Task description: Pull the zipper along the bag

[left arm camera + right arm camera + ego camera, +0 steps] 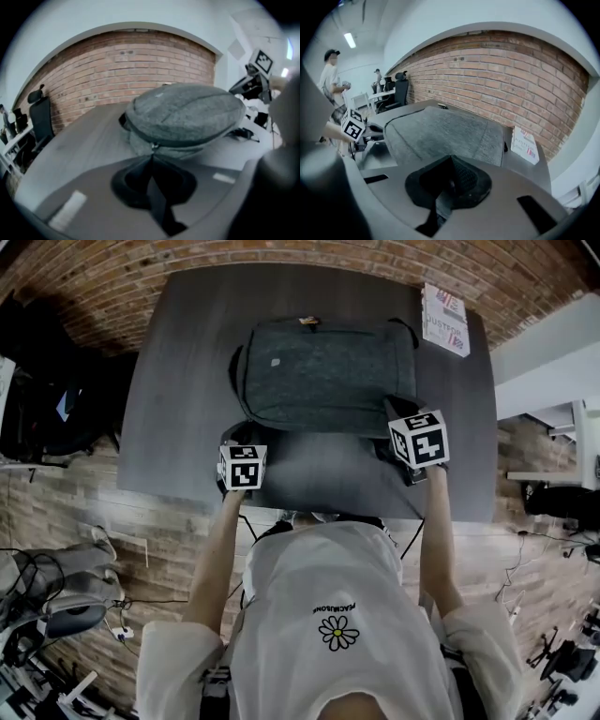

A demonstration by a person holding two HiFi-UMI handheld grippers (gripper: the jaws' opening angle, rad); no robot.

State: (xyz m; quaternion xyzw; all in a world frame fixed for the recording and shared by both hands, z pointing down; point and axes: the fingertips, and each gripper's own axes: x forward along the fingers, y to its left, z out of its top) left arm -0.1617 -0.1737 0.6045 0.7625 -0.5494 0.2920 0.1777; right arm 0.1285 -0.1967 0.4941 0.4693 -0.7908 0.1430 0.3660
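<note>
A grey backpack lies flat on the dark table. My left gripper is at its near left corner. In the left gripper view the left gripper is shut on the small metal zipper pull, where the dark zipper line runs round the bag. My right gripper sits at the near right corner. In the right gripper view the right gripper is shut, with its tips against the bag's near edge. Whether fabric is pinched there does not show.
A white printed box lies on the table's far right corner, also in the right gripper view. A brick wall stands behind the table. Office chairs and a standing person are off to the left.
</note>
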